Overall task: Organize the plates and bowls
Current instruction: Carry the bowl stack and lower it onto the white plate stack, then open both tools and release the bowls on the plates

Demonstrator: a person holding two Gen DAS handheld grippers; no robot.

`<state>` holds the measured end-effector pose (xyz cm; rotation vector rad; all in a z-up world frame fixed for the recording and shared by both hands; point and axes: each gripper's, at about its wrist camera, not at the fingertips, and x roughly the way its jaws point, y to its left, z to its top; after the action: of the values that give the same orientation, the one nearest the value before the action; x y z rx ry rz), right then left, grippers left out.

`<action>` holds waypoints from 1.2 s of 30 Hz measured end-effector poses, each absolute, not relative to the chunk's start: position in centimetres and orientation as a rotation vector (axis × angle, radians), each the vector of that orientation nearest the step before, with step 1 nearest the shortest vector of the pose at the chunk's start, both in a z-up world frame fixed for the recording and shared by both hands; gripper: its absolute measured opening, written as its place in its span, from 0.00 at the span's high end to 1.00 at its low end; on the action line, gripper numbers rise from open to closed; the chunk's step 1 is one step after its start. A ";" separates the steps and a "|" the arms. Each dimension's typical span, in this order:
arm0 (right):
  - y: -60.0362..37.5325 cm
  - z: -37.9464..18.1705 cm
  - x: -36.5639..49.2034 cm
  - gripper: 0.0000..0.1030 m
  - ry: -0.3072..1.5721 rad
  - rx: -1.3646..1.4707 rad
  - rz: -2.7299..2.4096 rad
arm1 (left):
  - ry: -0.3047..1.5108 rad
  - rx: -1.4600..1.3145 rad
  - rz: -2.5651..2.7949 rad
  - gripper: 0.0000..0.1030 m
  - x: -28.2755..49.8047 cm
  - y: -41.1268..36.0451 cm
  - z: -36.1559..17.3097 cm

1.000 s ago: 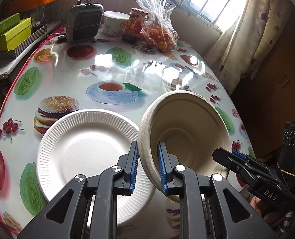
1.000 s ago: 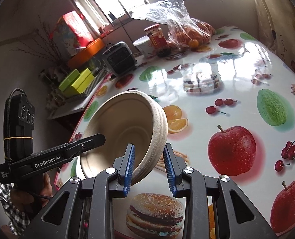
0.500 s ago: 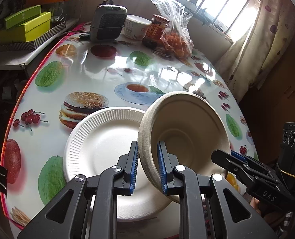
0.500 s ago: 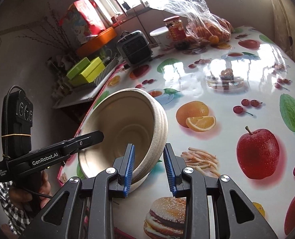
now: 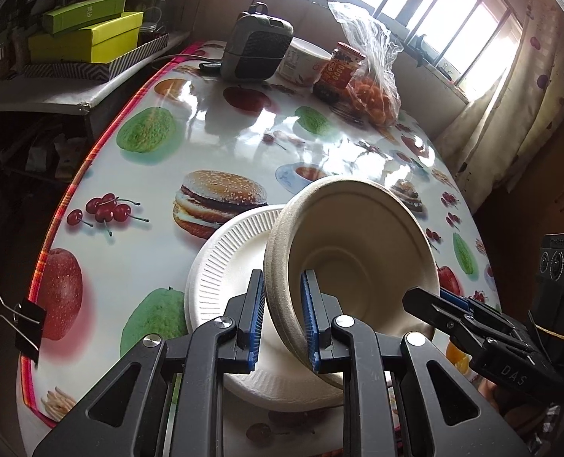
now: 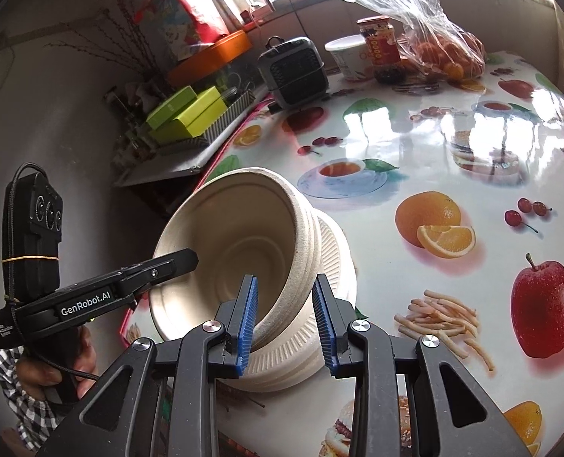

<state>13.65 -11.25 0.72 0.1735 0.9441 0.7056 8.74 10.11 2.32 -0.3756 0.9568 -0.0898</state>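
Observation:
A stack of beige paper bowls [image 5: 358,251] is held tilted over a stack of white ribbed paper plates [image 5: 228,255] at the table's near edge. My left gripper [image 5: 281,318] is shut on the bowls' near rim. My right gripper [image 6: 285,321] straddles the opposite rim of the bowls [image 6: 240,243]; there is a gap between its pads and the rim, so it is open. The bowls' lower edge rests on or just above the plates [image 6: 335,262]. Each gripper shows in the other's view: the right one [image 5: 468,318] and the left one [image 6: 129,282].
The table [image 5: 206,125] has a glossy fruit-print cloth. At its far end stand a small grey heater [image 5: 255,47], a white tub [image 5: 301,63], a jar [image 5: 339,72] and a bag of oranges [image 5: 373,91]. Green boxes [image 5: 88,34] sit on a side shelf. A binder clip [image 5: 23,323] grips the table edge.
Both grippers have carried the bowl stack leftward and down over the plates. The left grip stays shut on the rim; the right jaws stay open around it.

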 end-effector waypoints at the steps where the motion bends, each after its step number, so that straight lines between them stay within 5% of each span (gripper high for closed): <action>1: -11.0 0.6 13.7 0.71 0.946 0.171 0.708 | 0.958 -0.378 -0.086 0.81 8.7 10.3 2.3; 36: -9.5 -0.5 14.2 0.71 0.983 0.166 0.720 | 0.992 -0.416 -0.065 0.81 8.7 11.8 0.3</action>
<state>14.16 -9.49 -0.49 0.1663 0.9831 0.7201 8.73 11.81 0.31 -0.4159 0.9924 -0.0646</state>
